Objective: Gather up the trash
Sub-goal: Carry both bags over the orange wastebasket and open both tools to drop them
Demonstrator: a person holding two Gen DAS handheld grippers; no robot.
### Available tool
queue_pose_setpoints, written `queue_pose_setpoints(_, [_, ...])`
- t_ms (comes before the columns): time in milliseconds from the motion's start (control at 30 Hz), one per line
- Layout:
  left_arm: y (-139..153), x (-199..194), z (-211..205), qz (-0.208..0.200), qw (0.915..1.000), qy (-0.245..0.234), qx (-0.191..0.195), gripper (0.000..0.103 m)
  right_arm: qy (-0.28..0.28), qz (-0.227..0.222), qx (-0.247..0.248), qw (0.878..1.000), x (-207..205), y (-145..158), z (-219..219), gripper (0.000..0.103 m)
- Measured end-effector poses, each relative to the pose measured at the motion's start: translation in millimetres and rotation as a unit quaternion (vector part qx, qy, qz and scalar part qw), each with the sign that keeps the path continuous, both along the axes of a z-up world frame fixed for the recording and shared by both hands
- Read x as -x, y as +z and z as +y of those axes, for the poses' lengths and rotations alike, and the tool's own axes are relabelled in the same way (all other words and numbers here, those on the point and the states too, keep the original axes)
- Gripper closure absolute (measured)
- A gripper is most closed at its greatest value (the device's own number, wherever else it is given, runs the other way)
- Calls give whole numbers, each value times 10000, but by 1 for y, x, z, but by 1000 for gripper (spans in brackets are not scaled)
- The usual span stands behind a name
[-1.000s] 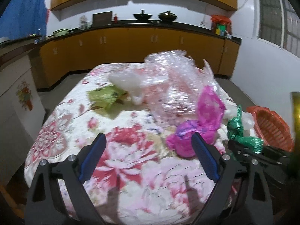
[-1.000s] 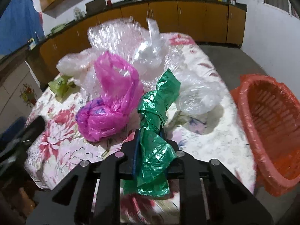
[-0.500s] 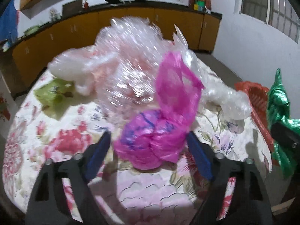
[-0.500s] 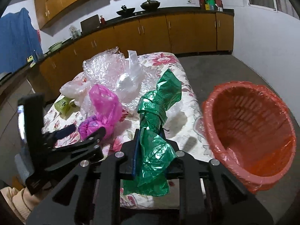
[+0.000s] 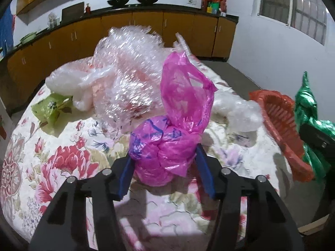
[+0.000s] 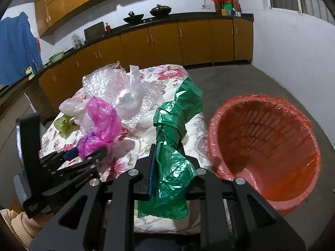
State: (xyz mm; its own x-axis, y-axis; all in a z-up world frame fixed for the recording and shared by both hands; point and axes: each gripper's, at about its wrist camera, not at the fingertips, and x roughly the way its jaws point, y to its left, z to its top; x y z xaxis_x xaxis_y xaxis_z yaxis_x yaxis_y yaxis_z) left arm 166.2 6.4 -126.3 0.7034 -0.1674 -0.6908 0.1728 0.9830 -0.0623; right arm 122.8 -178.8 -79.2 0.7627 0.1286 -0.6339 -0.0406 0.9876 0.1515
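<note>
On the left, a green wrapper (image 5: 50, 108) lies flat on the floral tablecloth (image 5: 69, 156), beside crumpled bubble wrap (image 5: 127, 67). At centre, the left gripper (image 5: 163, 163) has its blue pads pressed against both sides of a knotted pink plastic bag (image 5: 165, 146), which rests on the cloth. To lift it well, squeeze the dense knotted ball, not the loose tail, so it cannot slip. On the right, the right gripper (image 6: 167, 167) is clamped on a twisted green plastic bag (image 6: 173, 146), held beside the open orange basket (image 6: 293, 196), which looks empty; carry it over the rim before letting go.
</note>
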Motion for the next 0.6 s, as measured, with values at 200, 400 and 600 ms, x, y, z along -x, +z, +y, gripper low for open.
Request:
queue_pose_setpoints(200, [20, 14, -18, -183, 9994, -282, 64, 48, -255, -39, 20, 9997, 4, 2, -22, 83])
queue_pose_setpoints(400, [36, 10, -44, -265, 9980, -547, 191, 49, -654, -47, -14, 9978, 7, 4, -56, 83])
queue_pose_setpoints(600, [45, 5, -73, -305, 9956, -843, 284, 48, -1009, -89, -59, 9948, 11, 7, -84, 83])
